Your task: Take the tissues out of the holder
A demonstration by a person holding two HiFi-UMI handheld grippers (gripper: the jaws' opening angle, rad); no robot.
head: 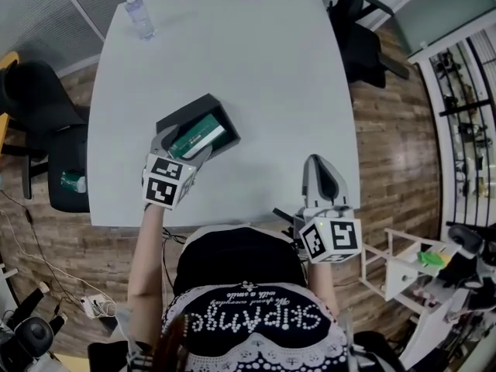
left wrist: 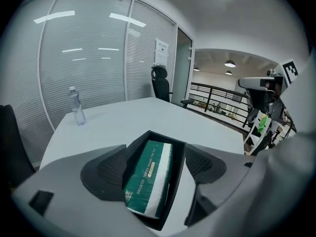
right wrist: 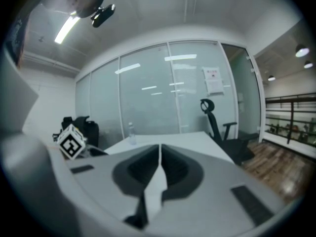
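Nearest in the head view, the person's two forearms reach out over the near edge of the white tabletop (head: 256,76), one gripper in each hand. The right gripper (right wrist: 159,154) is clenched: in its own view the two jaws meet tip to tip with nothing between them. It sits over the near right part of the tabletop, well apart from the task's things, which lie off to its left. The marker cube (right wrist: 71,141) of the other gripper shows on that side.

The left gripper (left wrist: 155,154) is released, with its jaws standing wide apart and tilted downward. Between them is the near end of the black holder (left wrist: 178,167), an open-topped box lying on the tabletop. The green and white tissue pack (left wrist: 148,177) rests inside it and runs lengthwise away from the gripper. The left jaw stands close against the holder's outer wall. A strip of bare tabletop shows between the right jaw and the wall on its side. Neither pad presses on the pack.

Beyond the left gripper, the tabletop stretches bare to its far corner, where a clear water bottle (head: 139,15) stands upright, ahead and to the left. Past the far edge, ahead of both grippers, stands a black office chair (left wrist: 160,83) in front of glass walls.
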